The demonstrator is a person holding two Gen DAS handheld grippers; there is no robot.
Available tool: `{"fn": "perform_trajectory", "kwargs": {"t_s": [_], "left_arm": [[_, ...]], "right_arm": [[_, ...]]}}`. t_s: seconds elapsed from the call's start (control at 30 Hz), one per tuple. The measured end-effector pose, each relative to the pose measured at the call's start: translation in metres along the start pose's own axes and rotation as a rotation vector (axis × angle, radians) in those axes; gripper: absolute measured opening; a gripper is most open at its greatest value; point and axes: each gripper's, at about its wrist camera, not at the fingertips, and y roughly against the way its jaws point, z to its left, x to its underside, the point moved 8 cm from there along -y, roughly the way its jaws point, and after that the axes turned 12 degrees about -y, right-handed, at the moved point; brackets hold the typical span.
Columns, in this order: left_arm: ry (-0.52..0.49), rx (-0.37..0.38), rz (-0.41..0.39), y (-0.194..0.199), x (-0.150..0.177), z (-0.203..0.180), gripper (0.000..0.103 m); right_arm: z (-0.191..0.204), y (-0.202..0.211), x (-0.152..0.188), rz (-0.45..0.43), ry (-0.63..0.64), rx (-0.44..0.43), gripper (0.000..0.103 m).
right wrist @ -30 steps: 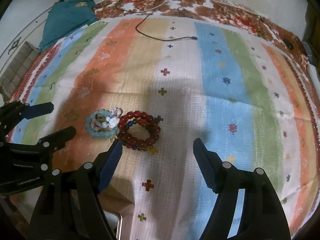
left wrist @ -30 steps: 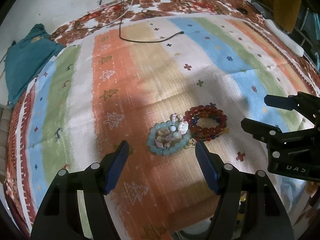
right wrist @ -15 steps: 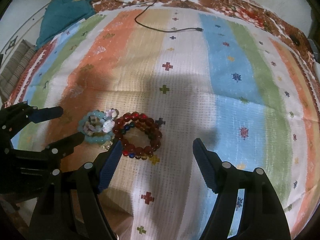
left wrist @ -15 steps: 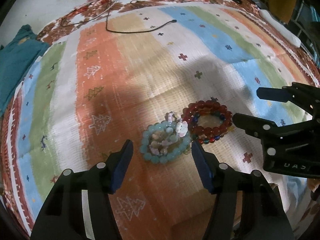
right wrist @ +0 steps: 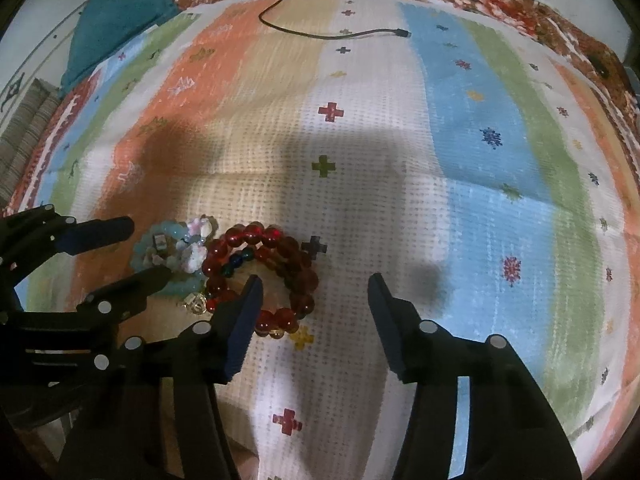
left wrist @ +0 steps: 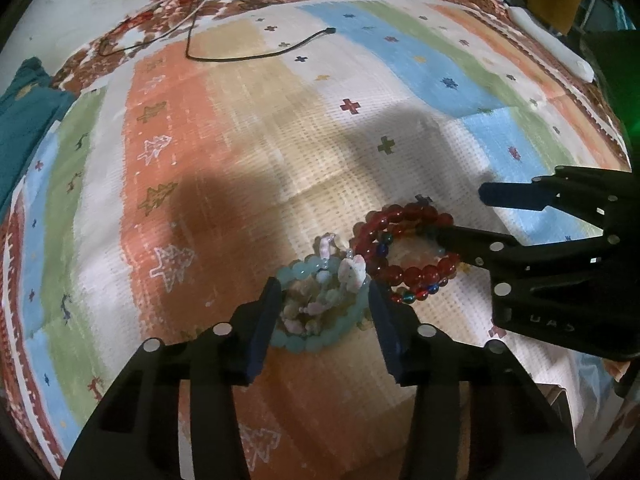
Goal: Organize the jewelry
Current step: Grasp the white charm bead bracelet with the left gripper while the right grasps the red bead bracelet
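Note:
A pale blue bead bracelet with pink and white charms lies on the striped cloth, touching a dark red bead bracelet. My left gripper is open, its fingers on either side of the blue bracelet, close to it. My right gripper is open; its left finger is inside the ring of the red bracelet, the right finger outside on the cloth. The blue bracelet also shows in the right wrist view, between the left gripper's fingers.
A striped woven cloth covers the surface. A black cable lies at the far side. A teal cloth bundle sits at the far left corner. A white object lies at the far right edge.
Both grippers have moved forward and down to the bracelets. The left fingers now straddle the blue bracelet and stand closer together. The right gripper's left finger has entered the red bracelet's ring.

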Motion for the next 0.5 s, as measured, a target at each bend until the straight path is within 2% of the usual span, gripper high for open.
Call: {"fn": "perform_trajectory", "kwargs": {"t_s": [0.13, 0.33, 0.5], "left_arm": [[-0.017, 0.007, 0.005, -0.005, -0.003, -0.003, 0.041], [-0.046, 0.028, 0.004, -0.014, -0.005, -0.008, 0.041], [-0.064, 0.039, 0.021, -0.02, -0.005, -0.012, 0.033]], "right_arm": [[0.0, -0.003, -0.001, 0.007, 0.0, -0.007, 0.041], [0.0, -0.01, -0.002, 0.029, 0.009, -0.009, 0.034], [0.002, -0.015, 0.0, 0.045, 0.019, -0.007, 0.028]]}}
